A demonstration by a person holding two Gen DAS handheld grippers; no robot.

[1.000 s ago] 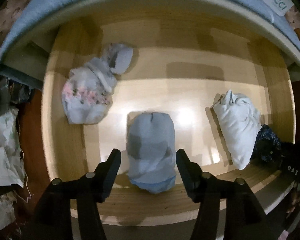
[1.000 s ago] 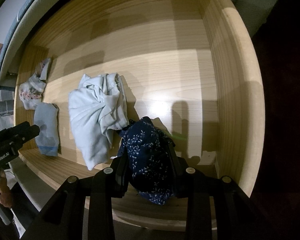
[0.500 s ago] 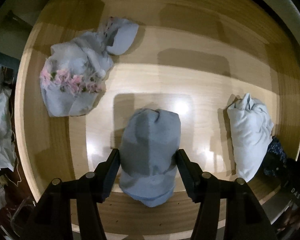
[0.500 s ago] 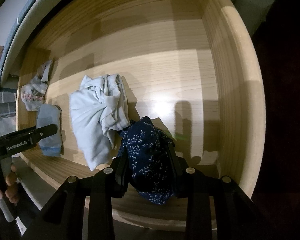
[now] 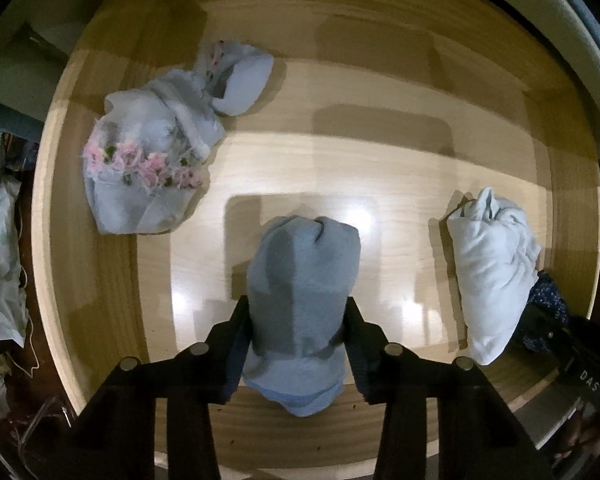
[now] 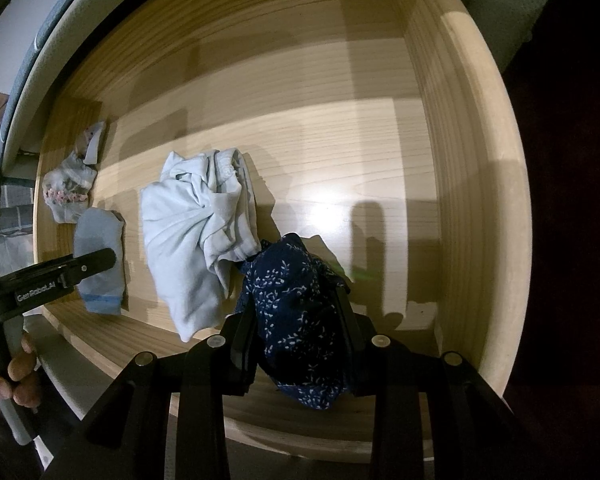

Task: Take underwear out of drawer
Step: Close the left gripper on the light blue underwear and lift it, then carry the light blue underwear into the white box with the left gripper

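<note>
Pale wooden drawer (image 6: 480, 200) floor (dim room), left claw (image 5: 298, 320) just closing round grey-blue underwear (image 5: 304, 280).

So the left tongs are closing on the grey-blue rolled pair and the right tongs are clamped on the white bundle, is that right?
Not quite. The right tongs are clamped on the navy floral pair, not the white bundle beside it, as the right wrist view shows. The left tongs have indeed been closing on the grey-blue rolled pair.

hidden: navy floral underwear (image 5: 548, 300) mostly behind white bundle (image 5: 496, 272) | cut off: clutter (image 5: 0, 248) at left edge
</note>
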